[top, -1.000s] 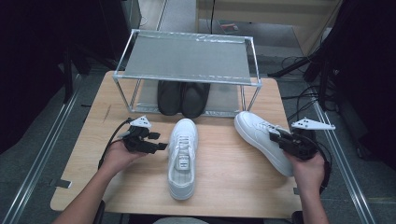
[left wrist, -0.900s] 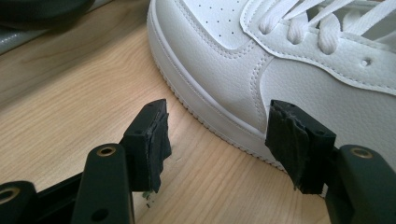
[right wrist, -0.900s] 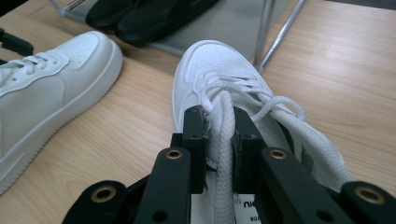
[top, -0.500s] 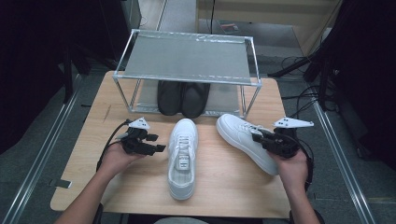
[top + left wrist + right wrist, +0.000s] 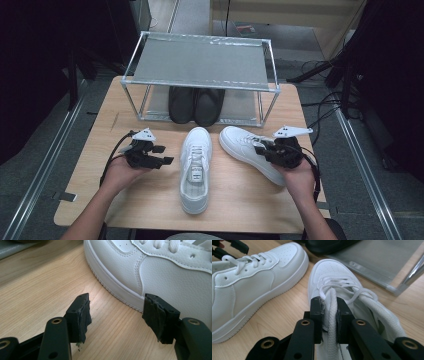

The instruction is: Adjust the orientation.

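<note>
Your right tongs (image 5: 329, 320) grip the collar of the right white sneaker (image 5: 245, 150) on the bench (image 5: 150, 200). Your left tongs (image 5: 116, 315) sit open, just left of the other white sneaker (image 5: 196, 170).

Both sneakers are plain white: the one (image 5: 195, 170) lying at the middle of my desk and the one (image 5: 245, 150) to its right, with white laces, white stitching and small punched holes over the toes. My fingers (image 5: 316, 315) are matt black with brass-coloured screw heads. The desk (image 5: 150, 200) is pale wood with a fine straight grain. On the far shelf rack (image 5: 200, 62), silver-grey metal, sits a black pair of shoes (image 5: 196, 105).
</note>
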Motion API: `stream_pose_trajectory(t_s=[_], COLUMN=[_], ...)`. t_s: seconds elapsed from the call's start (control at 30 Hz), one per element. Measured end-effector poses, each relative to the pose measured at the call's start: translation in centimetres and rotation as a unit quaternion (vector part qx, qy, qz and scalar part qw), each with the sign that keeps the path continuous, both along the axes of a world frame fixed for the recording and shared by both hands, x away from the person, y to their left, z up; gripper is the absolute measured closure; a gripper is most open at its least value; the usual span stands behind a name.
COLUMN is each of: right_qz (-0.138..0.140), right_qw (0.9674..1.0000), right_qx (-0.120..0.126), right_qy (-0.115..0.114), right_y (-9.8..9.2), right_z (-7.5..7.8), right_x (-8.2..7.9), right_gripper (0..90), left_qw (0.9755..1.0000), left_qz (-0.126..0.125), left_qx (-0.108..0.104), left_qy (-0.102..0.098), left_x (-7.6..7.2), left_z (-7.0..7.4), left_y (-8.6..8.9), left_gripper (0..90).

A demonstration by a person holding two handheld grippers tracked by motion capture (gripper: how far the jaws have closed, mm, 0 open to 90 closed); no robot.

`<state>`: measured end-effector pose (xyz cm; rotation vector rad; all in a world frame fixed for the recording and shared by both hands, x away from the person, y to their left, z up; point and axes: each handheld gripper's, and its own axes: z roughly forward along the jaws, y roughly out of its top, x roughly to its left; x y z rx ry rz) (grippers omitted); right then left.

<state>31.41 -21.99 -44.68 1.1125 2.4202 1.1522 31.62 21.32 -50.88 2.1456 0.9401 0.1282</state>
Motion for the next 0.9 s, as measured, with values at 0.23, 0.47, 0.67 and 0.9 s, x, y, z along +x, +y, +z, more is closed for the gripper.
stream_pose_trajectory(t_s=[0.23,0.47,0.67,0.9], right_qz=[0.017,0.034,0.049,0.051], right_qw=[0.9997,0.9992,0.9985,0.9981], right_qx=[0.001,-0.010,-0.006,0.006], right_qy=[0.015,0.020,0.025,0.035], right_y=[1.2,2.5,3.4,3.6], right_z=[-0.6,-1.1,-1.3,-1.3], right_x=[0.0,-0.3,-0.5,-0.7], right_gripper=[80.4,79.2,79.2,77.6], left_qw=[1.0000,1.0000,1.0000,1.0000], left_qz=[-0.001,-0.001,-0.005,-0.006], left_qx=[0.001,0.001,0.003,0.005], left_qy=[0.002,-0.002,0.000,0.001], left_x=[-0.1,-0.1,-0.1,-0.1], left_z=[-0.1,0.0,-0.1,-0.1], left_y=[-0.1,-0.1,-0.1,-0.2], left_gripper=[38.9,39.0,38.9,38.9])
